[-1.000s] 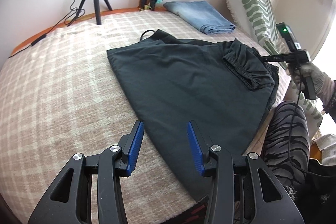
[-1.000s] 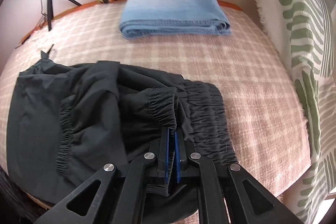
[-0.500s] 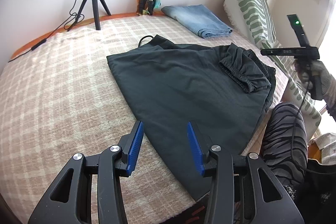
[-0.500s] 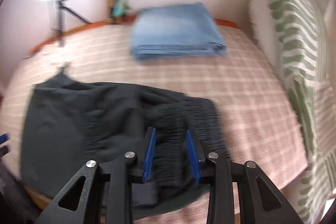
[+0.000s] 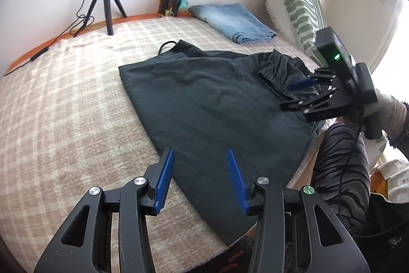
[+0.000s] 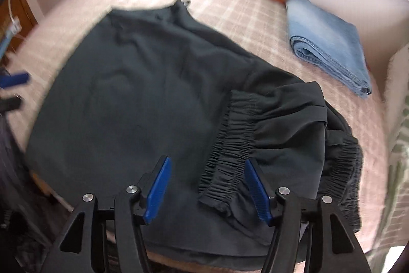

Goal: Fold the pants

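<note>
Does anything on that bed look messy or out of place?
Yes. The dark pants lie mostly flat, but the elastic cuff end is bunched and rumpled on top near the bed's edge, not squared up. The folded jeans behind look tidy by comparison.

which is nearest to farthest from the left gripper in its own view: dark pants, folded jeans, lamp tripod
From the left gripper:
1. Dark pants, just ahead of the jaws.
2. Lamp tripod, far left by the wall.
3. Folded jeans, far right; close call with the tripod.
</note>
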`<action>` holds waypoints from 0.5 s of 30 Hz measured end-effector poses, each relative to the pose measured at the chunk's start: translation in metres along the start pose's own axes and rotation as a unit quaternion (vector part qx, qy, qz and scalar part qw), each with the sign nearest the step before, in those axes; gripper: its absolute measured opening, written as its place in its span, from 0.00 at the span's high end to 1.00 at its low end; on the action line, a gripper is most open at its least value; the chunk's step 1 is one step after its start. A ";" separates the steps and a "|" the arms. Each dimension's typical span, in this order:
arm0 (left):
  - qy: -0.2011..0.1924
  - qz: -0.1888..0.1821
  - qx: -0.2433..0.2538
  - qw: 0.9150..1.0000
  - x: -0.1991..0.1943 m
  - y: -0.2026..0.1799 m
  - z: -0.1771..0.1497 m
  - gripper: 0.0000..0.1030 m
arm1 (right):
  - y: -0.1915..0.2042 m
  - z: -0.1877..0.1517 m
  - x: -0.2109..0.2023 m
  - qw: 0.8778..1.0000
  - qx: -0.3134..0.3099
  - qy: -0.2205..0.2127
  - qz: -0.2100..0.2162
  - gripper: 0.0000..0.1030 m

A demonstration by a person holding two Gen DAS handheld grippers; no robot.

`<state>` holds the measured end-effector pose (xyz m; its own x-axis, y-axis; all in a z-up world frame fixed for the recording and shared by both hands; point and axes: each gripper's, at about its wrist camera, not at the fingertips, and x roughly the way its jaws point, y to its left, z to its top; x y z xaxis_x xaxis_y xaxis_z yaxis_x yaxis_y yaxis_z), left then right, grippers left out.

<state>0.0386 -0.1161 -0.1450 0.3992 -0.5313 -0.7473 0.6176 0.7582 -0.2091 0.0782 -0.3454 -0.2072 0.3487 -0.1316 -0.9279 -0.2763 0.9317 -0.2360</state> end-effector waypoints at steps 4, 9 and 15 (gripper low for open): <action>0.008 -0.005 0.008 1.000 0.009 -0.006 0.000 0.60 | -0.004 -0.003 0.007 1.000 -0.010 0.003 -0.019 0.62; 0.014 -0.009 0.017 1.000 0.016 -0.012 0.002 0.60 | -0.036 -0.007 -0.011 0.997 0.061 -0.028 0.036 0.85; 0.017 -0.010 0.014 1.000 0.020 -0.010 0.004 0.60 | -0.130 -0.043 -0.058 0.918 0.286 -0.140 0.238 0.87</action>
<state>0.0432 -0.1358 -0.1554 0.3638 -0.5322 -0.7645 0.6445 0.7364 -0.2059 0.0554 -0.4733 -0.1353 0.5498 0.3538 -0.7567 0.0298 0.8970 0.4411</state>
